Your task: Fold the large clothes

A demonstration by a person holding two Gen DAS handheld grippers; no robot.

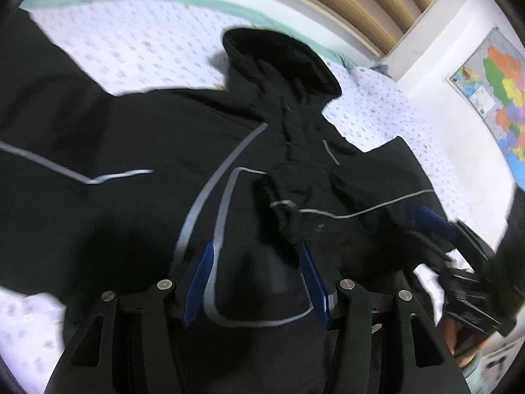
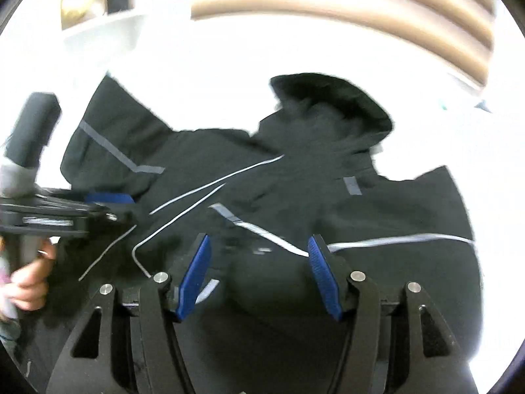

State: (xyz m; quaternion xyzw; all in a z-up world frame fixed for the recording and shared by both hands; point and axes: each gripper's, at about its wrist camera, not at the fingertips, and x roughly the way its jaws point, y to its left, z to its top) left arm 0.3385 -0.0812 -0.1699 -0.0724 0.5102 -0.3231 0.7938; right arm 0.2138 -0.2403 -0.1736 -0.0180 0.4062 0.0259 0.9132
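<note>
From the left wrist, a black hooded jacket (image 1: pixel 137 177) with grey reflective piping lies spread across a bed (image 1: pixel 137 46) whose sheet is white with a small pale print. Its hood (image 1: pixel 282 55) points toward the far side, and one sleeve is folded in over the chest, the cuff resting near the middle. A mint-green edge runs along the far side of the sheet, and behind it stands a ribbed tan headboard (image 1: pixel 357 3). On the white wall to the right hangs a coloured map (image 1: pixel 495 98). The left gripper (image 1: pixel 257 262) hangs above the jacket's lower front with its blue-padded jaws held apart, gripping nothing. The right gripper (image 1: pixel 436 226) shows at the right edge over the jacket's side (blurred, so its jaws are hard to read here).

From the right wrist, the same jacket fills the middle, hood (image 2: pixel 331 101) away from the camera, on bedding washed out to plain white. The tan headboard (image 2: pixel 344 6) curves across the top, and a white shelf (image 2: pixel 101 10) holding small objects sits at upper left. The right gripper (image 2: pixel 259 252) has its jaws standing well apart above the dark cloth, holding nothing. The left gripper (image 2: pixel 108 198) reaches in from the left, and a hand (image 2: pixel 31 279) holds its handle.
</note>
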